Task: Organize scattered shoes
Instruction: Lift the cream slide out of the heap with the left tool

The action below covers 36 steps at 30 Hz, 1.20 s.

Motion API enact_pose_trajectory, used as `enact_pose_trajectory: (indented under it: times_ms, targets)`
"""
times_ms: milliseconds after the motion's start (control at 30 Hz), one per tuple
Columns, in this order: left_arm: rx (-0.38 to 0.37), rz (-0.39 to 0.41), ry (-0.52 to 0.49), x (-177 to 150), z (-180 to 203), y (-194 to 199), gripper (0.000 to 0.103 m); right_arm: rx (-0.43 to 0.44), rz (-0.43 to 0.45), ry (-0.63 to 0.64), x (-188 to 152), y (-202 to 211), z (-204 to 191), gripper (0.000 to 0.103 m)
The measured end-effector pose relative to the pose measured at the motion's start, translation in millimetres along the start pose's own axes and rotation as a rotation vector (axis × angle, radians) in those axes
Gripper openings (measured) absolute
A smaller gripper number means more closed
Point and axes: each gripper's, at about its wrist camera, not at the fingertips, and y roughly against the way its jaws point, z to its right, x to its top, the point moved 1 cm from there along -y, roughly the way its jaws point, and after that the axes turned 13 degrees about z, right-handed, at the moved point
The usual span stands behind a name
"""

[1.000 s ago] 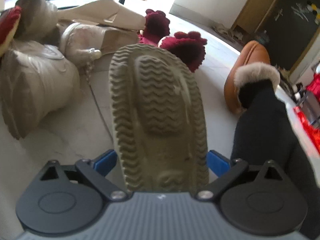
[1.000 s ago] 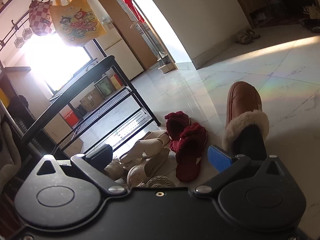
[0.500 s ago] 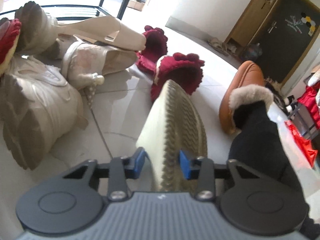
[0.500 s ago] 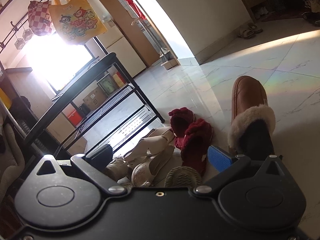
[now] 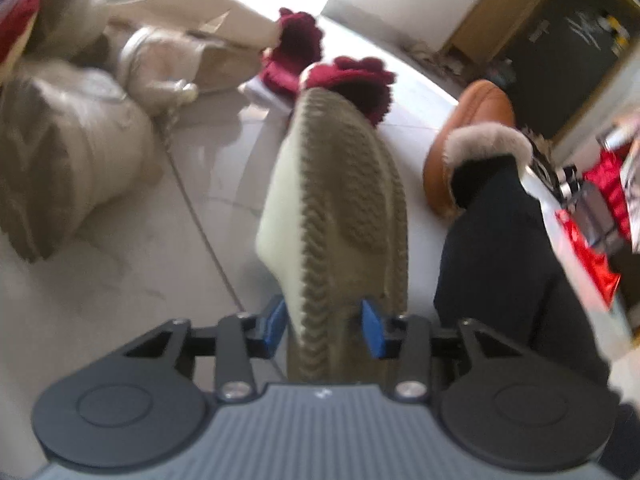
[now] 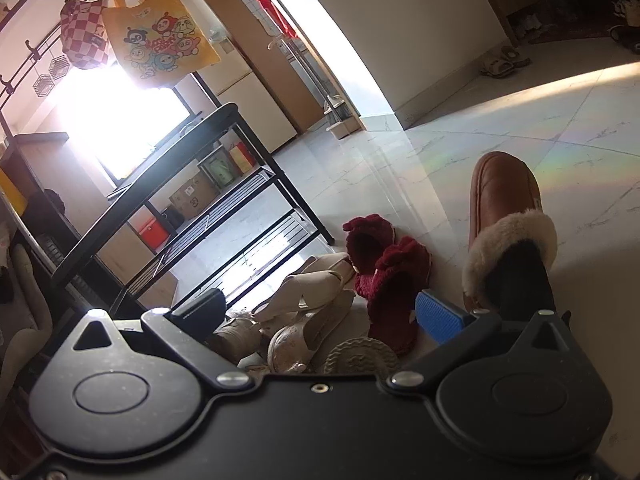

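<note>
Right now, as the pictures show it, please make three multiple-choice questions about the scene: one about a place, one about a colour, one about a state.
1. Where is the black shoe rack?
A. Beside the shoe pile, on the floor
B. Hanging on the wall
C. On a table

2. What colour are the two fluffy slippers?
A. Blue
B. Dark red
C. Green

3. What is the left gripper doing?
A. Open and holding nothing
B. Closed on the beige slipper
C. Closed on a bag

Answers: 1 A, the right wrist view shows the rack standing next to the pile. 2 B, both are dark red. 3 B, its blue pads press the slipper's heel end.
</note>
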Motion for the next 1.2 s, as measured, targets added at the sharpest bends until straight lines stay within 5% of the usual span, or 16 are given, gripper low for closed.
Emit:
enact_pose_trajectory:
  times_ms: [267,733,1200]
  targets:
    - [-0.041,0.047,-0.028,13.3,16.2,1.0,0.020,0.003,-0.005,0.000,-2.4,1.3,-1.3,0.103]
    - [-0.044,0.072,-0.010,22.2,7.5,21.6,0.019,0.002,-0.013,-0.011,-6.2,2.1,-4.9,0.103]
    - [0.010,0.190,-0.012,40.8,-38.4,122.0,0.018,0.131,-0.095,0.024,-31.3,-19.5,-69.4,0.103]
